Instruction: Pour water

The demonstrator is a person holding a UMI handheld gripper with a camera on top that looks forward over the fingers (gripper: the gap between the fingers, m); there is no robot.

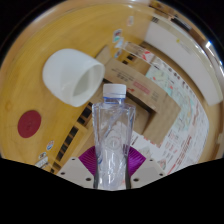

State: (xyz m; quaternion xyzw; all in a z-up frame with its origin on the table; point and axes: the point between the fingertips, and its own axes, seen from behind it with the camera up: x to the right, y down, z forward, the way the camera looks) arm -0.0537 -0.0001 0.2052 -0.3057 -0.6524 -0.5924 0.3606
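Between the claw's (111, 165) fingers, apparently pinched, stands one capped bottle (112, 135), one white cup (73, 76) beyond.

Round, glossy yellow-brown wooden tabletop (45, 40) fills most of the view. Flattened brown cardboard box (150, 90) lies on it. Round dark-red sticker (29, 123) near the table edge. Light glare across the wood.

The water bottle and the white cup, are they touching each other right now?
Apart. The gripper view shows wooden table between the water bottle, which stands upright between the tool fingers, and the tipped white cup beyond it.
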